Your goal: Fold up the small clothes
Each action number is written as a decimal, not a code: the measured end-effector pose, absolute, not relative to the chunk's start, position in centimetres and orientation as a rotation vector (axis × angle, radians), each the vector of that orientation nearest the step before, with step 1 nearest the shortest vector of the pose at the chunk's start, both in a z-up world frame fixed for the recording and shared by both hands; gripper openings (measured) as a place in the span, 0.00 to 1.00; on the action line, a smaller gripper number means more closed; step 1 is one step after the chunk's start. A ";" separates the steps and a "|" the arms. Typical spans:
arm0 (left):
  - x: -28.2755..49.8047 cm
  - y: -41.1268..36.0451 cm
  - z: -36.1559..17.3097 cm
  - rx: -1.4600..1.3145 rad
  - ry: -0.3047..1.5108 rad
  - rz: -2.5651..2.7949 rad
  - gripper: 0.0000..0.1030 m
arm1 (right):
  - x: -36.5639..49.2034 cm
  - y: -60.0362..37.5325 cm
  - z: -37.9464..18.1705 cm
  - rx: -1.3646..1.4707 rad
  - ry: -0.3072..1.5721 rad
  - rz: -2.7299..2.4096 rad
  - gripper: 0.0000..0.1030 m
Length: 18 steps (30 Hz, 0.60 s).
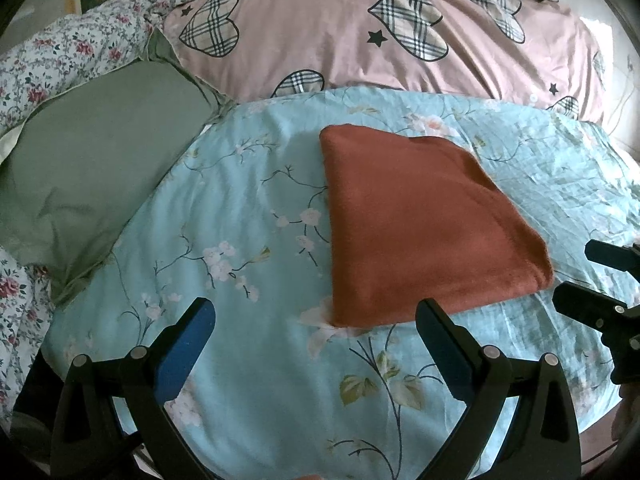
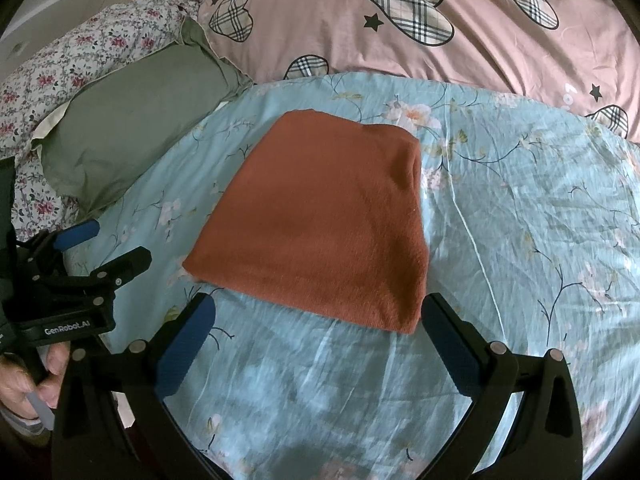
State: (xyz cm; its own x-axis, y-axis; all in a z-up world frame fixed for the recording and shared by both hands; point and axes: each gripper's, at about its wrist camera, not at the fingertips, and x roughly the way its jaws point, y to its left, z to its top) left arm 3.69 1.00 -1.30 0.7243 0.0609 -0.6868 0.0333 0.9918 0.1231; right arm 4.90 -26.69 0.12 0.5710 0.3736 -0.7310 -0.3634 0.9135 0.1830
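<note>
Left wrist view: both claws, left claw (image 1: 316,320) and right claw (image 2: 318,316), hover spread, seemingly clear of folded rust cloth (image 1: 416,224).

A folded cloth (image 1: 420,228) lies flat on the bedspread (image 1: 240,220), just ahead of the left gripper (image 1: 316,344) and the right gripper (image 2: 318,344), between the two. A pillow (image 1: 92,184) sits ahead to their left, a quilt (image 1: 340,36) lies beyond the cloth.

Wrist fisheyes, side by side, low above the blue floral sheet (image 1: 248,184), facing the pink duvet (image 2: 460,60); shared: folded rust cloth (image 1: 420,228), green pillow (image 2: 132,120).
</note>
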 end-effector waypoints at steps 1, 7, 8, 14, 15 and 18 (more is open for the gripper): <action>3.7 1.0 -1.3 0.130 0.761 0.015 0.98 | 4.8 -26.7 0.1 0.013 0.860 0.433 1.00; 3.6 1.0 -1.3 0.135 0.756 0.010 0.98 | 4.9 -26.8 0.1 0.013 0.861 0.433 1.00; 3.6 0.9 -1.3 0.135 0.756 0.010 0.98 | 4.9 -26.8 0.2 0.013 0.861 0.433 1.00; 3.6 1.0 -1.3 0.134 0.755 0.008 0.98 | 4.9 -26.8 0.2 0.012 0.861 0.435 1.00; 3.6 1.0 -1.3 0.134 0.755 0.008 0.98 | 4.9 -26.8 0.2 0.012 0.860 0.435 1.00; 3.5 0.9 -1.2 0.135 0.754 0.008 0.98 | 4.7 -26.7 0.2 0.012 0.859 0.435 1.00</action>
State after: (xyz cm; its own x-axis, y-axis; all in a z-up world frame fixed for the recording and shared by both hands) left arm 3.51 0.90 -1.22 0.7296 0.0554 -0.6816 0.0415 0.9913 0.1250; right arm 4.68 -26.73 0.17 0.5714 0.3754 -0.7297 -0.3657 0.9125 0.1831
